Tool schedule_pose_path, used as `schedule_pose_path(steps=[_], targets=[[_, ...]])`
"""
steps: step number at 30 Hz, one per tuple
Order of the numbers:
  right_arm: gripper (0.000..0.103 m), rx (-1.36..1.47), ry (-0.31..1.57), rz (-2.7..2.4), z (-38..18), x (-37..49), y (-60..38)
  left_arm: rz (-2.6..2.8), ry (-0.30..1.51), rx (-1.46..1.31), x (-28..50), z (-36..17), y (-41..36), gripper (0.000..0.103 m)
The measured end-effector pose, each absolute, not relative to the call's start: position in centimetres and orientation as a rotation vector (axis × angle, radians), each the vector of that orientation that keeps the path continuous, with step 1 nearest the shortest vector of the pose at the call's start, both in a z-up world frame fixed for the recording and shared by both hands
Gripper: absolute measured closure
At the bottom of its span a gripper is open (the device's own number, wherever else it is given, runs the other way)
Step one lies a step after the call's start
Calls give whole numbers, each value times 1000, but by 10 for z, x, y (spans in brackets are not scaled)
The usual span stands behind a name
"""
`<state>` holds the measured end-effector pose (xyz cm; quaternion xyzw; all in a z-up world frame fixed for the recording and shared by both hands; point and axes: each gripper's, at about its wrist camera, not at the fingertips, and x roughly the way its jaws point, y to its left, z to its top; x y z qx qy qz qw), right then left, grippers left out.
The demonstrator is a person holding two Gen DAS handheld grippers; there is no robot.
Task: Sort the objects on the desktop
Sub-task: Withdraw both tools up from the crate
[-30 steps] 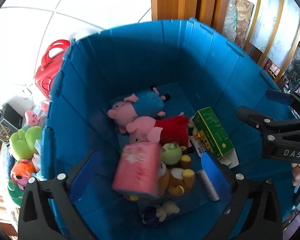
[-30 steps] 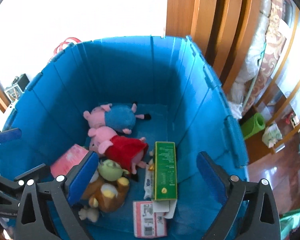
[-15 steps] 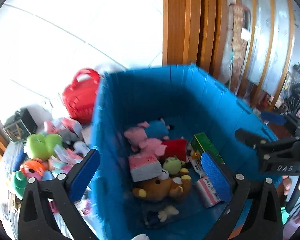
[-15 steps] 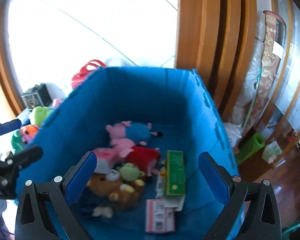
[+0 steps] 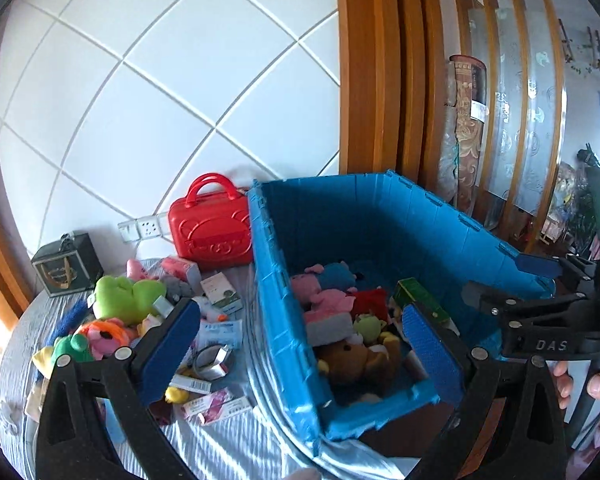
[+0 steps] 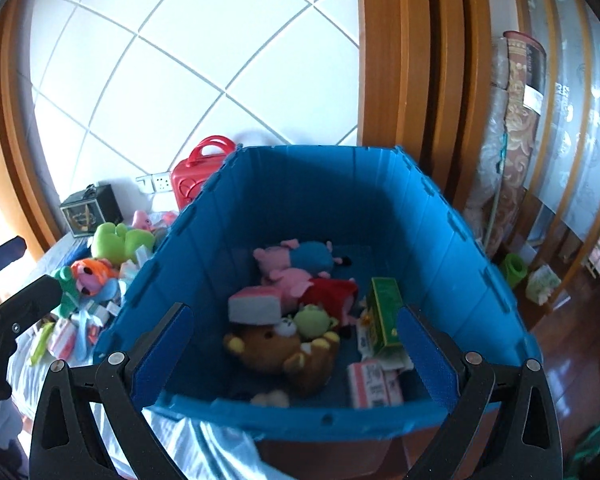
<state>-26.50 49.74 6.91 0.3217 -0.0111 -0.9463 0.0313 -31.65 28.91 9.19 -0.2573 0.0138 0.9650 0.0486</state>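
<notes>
A big blue bin (image 6: 380, 200) sits at the right edge of the bench (image 5: 228, 444), which is covered in a pale striped cloth. Inside the bin lie two pig dolls (image 6: 296, 266), a brown bear (image 6: 284, 348), a small green frog (image 6: 314, 320), a pink tissue pack (image 6: 256, 304), a green box (image 6: 386, 316) and a small pink-and-white carton (image 6: 374, 388). So a good part of the sorting looks done.

Much is left on the bench: a green plush (image 5: 126, 296), an orange and pink plush (image 5: 106, 334), a roll of tape (image 5: 210, 356) and several small cartons and packets (image 5: 216, 402). A red case (image 5: 210, 232) and a dark box (image 5: 66, 270) stand at the back by the wall.

The left tool (image 5: 300, 348) is spread wide and holds nothing, above the bin's near left wall. The right tool (image 6: 288, 352) is also wide and empty, facing into the bin.
</notes>
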Motion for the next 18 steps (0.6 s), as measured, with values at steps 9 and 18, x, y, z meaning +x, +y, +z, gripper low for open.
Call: schedule_pose_path(steps=[9,18], targets=[[0,1003,-38,-2938,66,-231,477,2935,34,-812,-292,85,266,0],[0,989,-36,-2945,68,-219,472,2929,64,-792,-278,86,267,0]])
